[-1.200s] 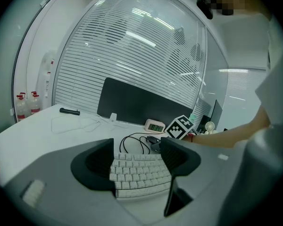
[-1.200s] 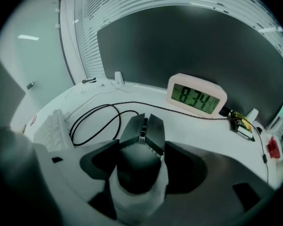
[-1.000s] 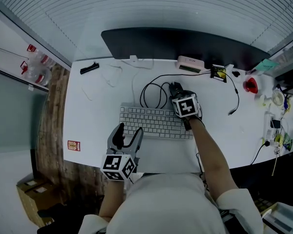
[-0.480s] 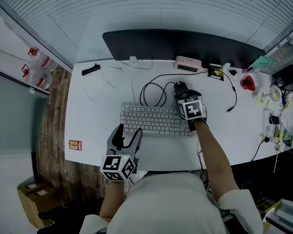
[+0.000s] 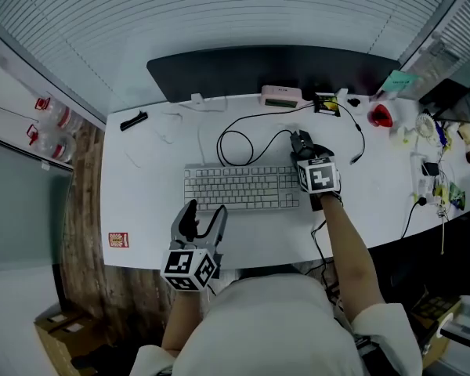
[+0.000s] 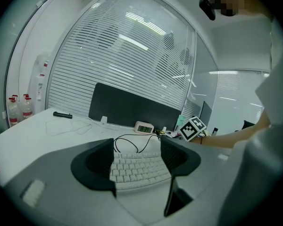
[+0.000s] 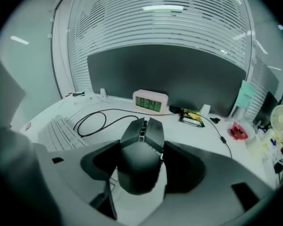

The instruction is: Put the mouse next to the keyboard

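Observation:
A black wired mouse (image 7: 142, 140) sits between the jaws of my right gripper (image 7: 140, 163), which is shut on its sides. In the head view that gripper (image 5: 303, 147) holds the mouse (image 5: 301, 141) just past the right end of the white keyboard (image 5: 241, 188), near its far corner. The mouse's black cable (image 5: 235, 143) loops behind the keyboard. Whether the mouse rests on the desk I cannot tell. My left gripper (image 5: 205, 214) hovers open and empty at the desk's near edge. Between its jaws (image 6: 137, 159) only the keyboard (image 6: 132, 172) shows.
A dark monitor (image 5: 274, 69) stands along the back of the white desk (image 5: 141, 186), with a pink clock (image 5: 280, 96) in front of it. A black pen (image 5: 133, 121) lies back left. A red object (image 5: 380, 116) and small clutter fill the right end.
My right gripper has carried the mouse rightwards, from behind the keyboard's right end to just beyond it. The left gripper has stayed put.

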`<action>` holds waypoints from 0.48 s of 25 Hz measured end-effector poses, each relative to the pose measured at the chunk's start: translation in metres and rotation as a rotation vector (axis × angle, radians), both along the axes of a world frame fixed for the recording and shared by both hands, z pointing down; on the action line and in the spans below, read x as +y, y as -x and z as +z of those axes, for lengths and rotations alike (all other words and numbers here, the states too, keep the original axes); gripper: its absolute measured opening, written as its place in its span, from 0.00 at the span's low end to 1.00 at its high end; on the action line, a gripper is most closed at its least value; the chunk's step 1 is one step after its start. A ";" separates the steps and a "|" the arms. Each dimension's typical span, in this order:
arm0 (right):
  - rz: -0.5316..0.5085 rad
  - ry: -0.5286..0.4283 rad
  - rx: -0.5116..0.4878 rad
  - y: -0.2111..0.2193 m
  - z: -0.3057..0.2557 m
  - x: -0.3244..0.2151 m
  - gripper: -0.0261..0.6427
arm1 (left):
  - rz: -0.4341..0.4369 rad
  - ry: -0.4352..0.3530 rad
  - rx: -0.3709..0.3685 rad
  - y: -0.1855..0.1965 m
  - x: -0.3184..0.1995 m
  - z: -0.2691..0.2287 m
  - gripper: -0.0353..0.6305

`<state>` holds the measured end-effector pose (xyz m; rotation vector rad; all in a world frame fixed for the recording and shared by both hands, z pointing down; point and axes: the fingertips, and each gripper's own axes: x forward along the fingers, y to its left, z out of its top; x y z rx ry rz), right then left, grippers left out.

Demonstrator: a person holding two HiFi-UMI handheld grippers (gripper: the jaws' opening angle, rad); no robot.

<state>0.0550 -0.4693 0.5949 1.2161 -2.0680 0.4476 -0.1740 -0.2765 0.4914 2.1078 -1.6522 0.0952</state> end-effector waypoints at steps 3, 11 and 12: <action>0.046 -0.002 0.008 -0.021 0.000 0.008 0.47 | 0.023 -0.005 0.001 -0.006 0.003 -0.001 0.50; 0.140 0.028 0.015 -0.066 0.015 0.036 0.47 | 0.060 0.004 0.001 -0.014 0.017 0.002 0.50; 0.140 0.032 0.006 -0.070 0.025 0.038 0.47 | 0.063 0.007 0.000 -0.014 0.019 0.003 0.50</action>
